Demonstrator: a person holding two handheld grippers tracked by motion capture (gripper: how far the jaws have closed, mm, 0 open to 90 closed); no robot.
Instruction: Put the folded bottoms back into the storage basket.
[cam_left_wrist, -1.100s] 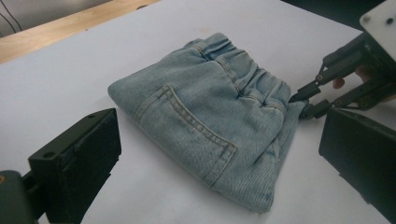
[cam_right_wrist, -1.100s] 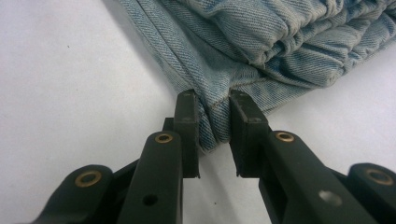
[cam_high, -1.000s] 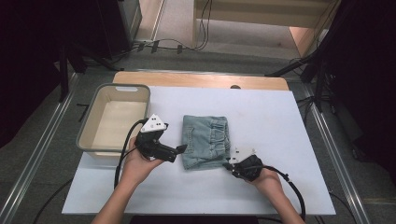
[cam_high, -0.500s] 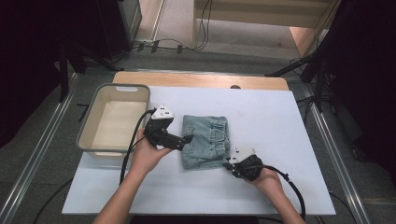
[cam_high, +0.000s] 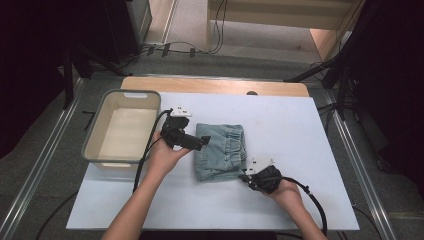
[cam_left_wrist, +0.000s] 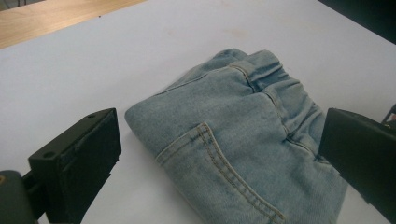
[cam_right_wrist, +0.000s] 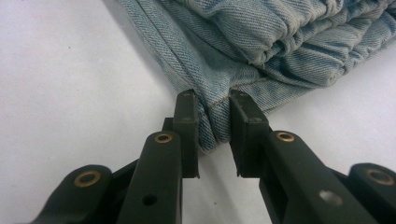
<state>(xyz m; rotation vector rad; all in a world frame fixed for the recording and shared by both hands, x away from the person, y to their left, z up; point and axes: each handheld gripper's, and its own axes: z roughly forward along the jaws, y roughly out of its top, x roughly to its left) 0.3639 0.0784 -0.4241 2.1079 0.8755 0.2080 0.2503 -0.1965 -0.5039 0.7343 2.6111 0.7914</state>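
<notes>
Your right gripper (cam_right_wrist: 212, 135) pinches the folded light-blue denim shorts' (cam_high: 221, 151) corner; your left gripper (cam_left_wrist: 219, 154) is spread wide over them.

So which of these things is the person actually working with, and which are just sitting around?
In use:
- folded jeans
- right claw, shut on a corner of the jeans
- left claw, open at the jeans' other side

Just lying about:
- white tub, beside the jeans, nothing in it
- cables on the floor beyond the table
</notes>
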